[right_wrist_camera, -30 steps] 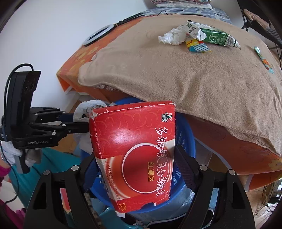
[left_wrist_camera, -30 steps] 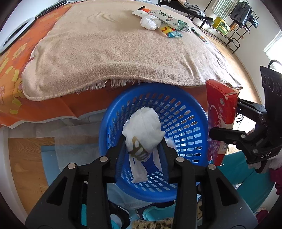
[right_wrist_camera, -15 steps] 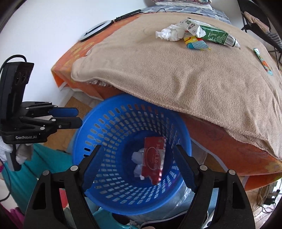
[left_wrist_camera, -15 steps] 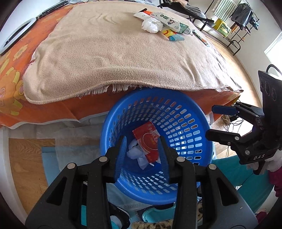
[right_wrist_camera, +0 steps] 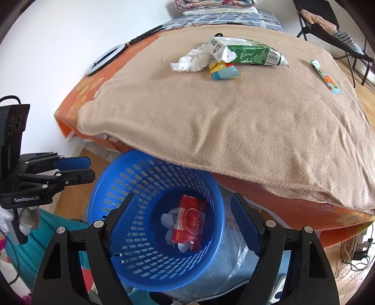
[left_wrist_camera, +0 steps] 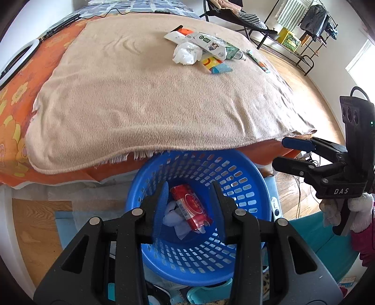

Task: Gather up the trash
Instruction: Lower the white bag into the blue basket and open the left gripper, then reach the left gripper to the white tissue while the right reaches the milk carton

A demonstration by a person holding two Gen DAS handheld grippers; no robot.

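A blue plastic basket (left_wrist_camera: 248, 178) (right_wrist_camera: 112, 185) stands on the floor at the bed's edge. In it lie a red carton (left_wrist_camera: 191, 207) (right_wrist_camera: 189, 219) and white crumpled tissue (left_wrist_camera: 173, 217) (right_wrist_camera: 167, 219). My left gripper (left_wrist_camera: 188, 187) is open and empty above the basket; it also shows in the right wrist view (right_wrist_camera: 84, 167). My right gripper (right_wrist_camera: 181, 201) is open and empty above the basket, seen from the left wrist view (left_wrist_camera: 284, 152) too. On the beige blanket (left_wrist_camera: 152, 101) lie a white tissue wad (left_wrist_camera: 186, 54) (right_wrist_camera: 192, 61), a green-white carton (right_wrist_camera: 250, 55) (left_wrist_camera: 211, 45), a yellow-blue wrapper (right_wrist_camera: 223, 71) (left_wrist_camera: 216, 66) and a thin wrapper (right_wrist_camera: 325, 76).
An orange flowered bedsheet (left_wrist_camera: 11, 112) shows beside the blanket. A white ring light (right_wrist_camera: 104, 59) and cables lie at the bed's far side. A clothes rack (left_wrist_camera: 304, 25) and a chair (right_wrist_camera: 328, 21) stand beyond the bed. Wood floor (left_wrist_camera: 35, 225) lies left of the basket.
The left gripper let go of the tissue and the right let go of the red carton; both now lie in the basket. Both grippers have drawn back and tilted up toward the bed.
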